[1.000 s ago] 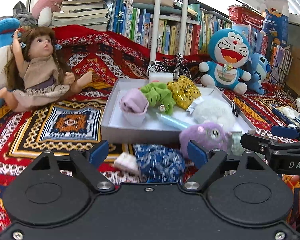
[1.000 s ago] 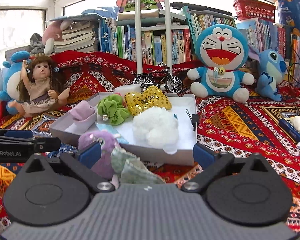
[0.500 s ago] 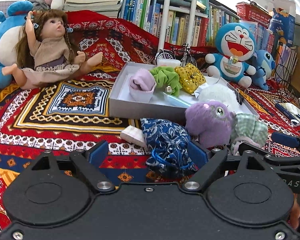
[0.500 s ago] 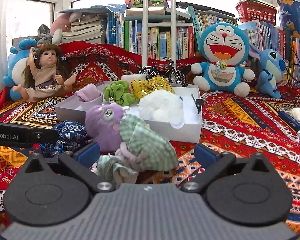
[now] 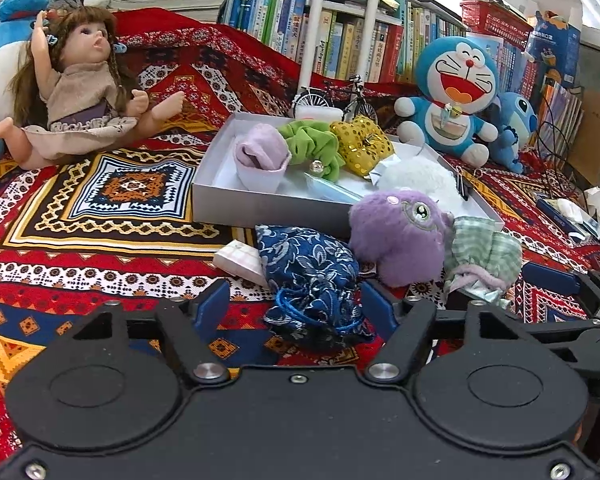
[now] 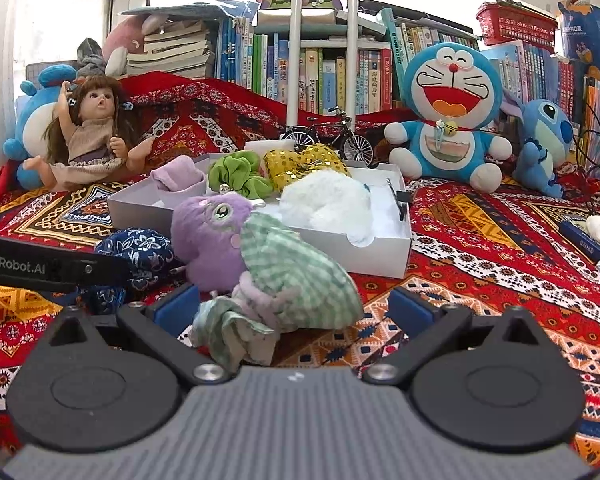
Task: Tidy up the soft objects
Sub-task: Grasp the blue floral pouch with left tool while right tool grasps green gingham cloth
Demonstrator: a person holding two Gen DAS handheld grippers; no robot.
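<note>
A white box (image 5: 260,202) (image 6: 380,258) on the patterned cloth holds a pink sock (image 5: 260,156), a green scrunchie (image 5: 312,146), a gold sequin bow (image 5: 362,144) and a white fluffy ball (image 6: 326,204). In front of it lie a blue floral pouch (image 5: 312,276) (image 6: 140,246), a purple plush (image 5: 398,232) (image 6: 210,232) and a green checked cloth toy (image 6: 296,276) (image 5: 484,256). My left gripper (image 5: 294,308) is open with the pouch between its fingers. My right gripper (image 6: 294,310) is open around the checked toy.
A doll (image 5: 76,84) lies at the left. A Doraemon plush (image 6: 446,116) and a Stitch plush (image 6: 544,140) sit at the right. A model bicycle (image 6: 328,136) and a bookshelf (image 6: 320,68) stand behind the box. A small pink-white pad (image 5: 240,260) lies by the pouch.
Both grippers have pulled back from the box and dropped lower. The pouch now sits between the left fingers and the checked toy between the right fingers. Both stay open.
</note>
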